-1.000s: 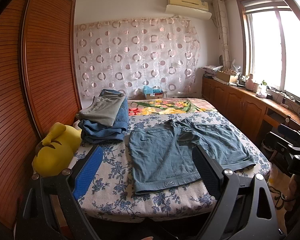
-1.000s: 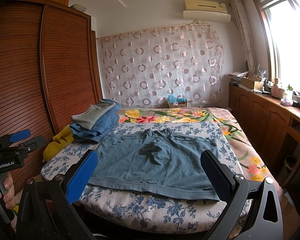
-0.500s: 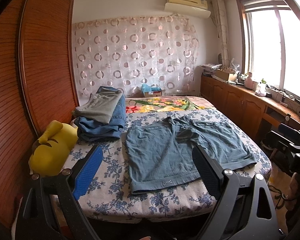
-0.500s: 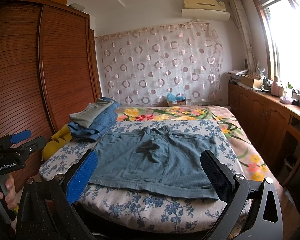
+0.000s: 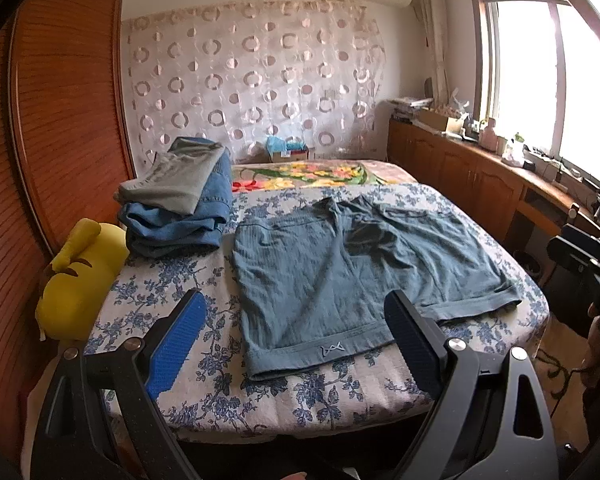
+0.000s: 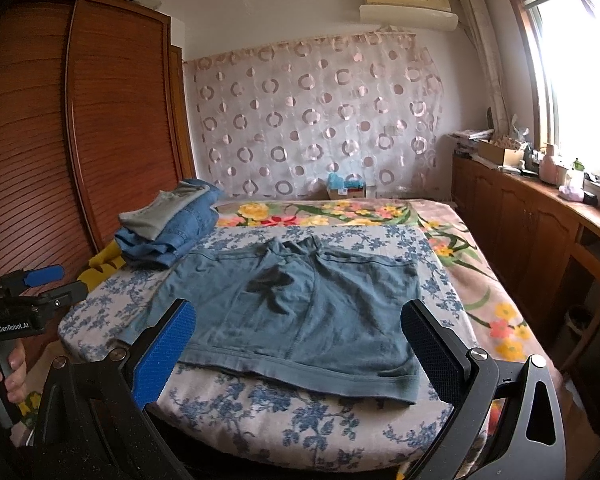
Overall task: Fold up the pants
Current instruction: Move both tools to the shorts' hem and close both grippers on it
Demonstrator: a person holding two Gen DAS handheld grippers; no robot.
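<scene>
Both views have closed in on the shorts, flat on the bed. Our left gripper and right gripper gape, empty; folding unstarted.

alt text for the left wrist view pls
Blue-grey shorts lie spread flat on a floral bedspread, framed by the open left gripper, which touches nothing. Folded clothes and a yellow plush toy sit to the left.
</scene>
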